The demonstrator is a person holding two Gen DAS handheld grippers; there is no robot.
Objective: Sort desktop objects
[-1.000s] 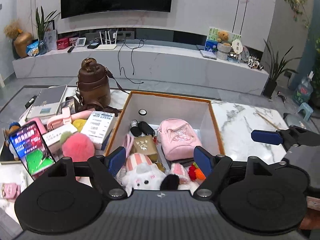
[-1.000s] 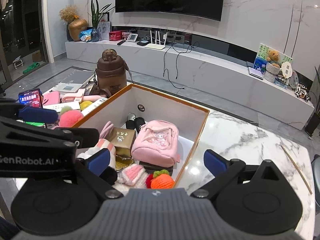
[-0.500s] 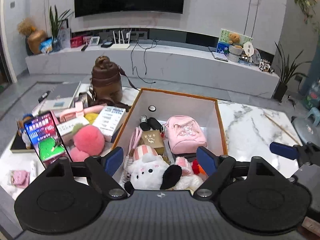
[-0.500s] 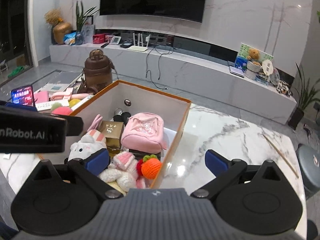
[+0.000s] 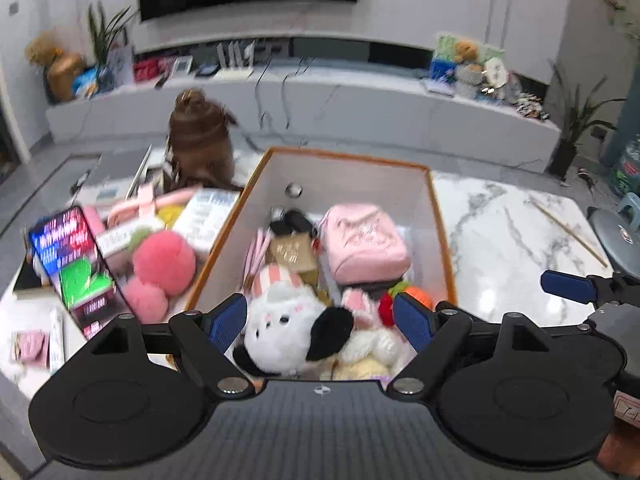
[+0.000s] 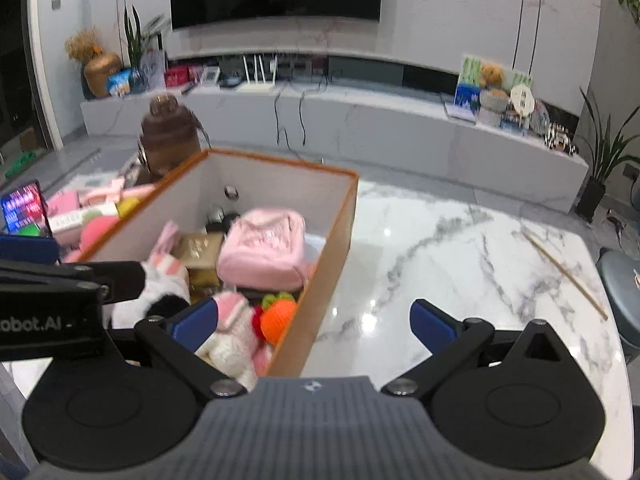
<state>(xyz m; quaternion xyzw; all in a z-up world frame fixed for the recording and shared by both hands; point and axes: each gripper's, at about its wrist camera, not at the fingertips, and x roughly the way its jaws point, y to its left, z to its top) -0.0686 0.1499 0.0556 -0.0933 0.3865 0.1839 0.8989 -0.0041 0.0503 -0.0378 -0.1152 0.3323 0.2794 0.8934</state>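
Glossy, veined marble table (image 6: 460,264). Matt, paper-like box (image 5: 442,232) walls, orange-edged. Fluffy plush dog (image 5: 288,328), soft pink cloth backpack (image 5: 364,240), knitted orange toy (image 6: 278,316), fuzzy pink pompom (image 5: 164,262).

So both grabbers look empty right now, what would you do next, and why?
Probably swing the left gripper leftward toward the pink pom-pom. Both sets of jaws stand open and empty, the box already holds toys, and the pom-pom sits in the unsorted clutter on the table beside the box's left wall.
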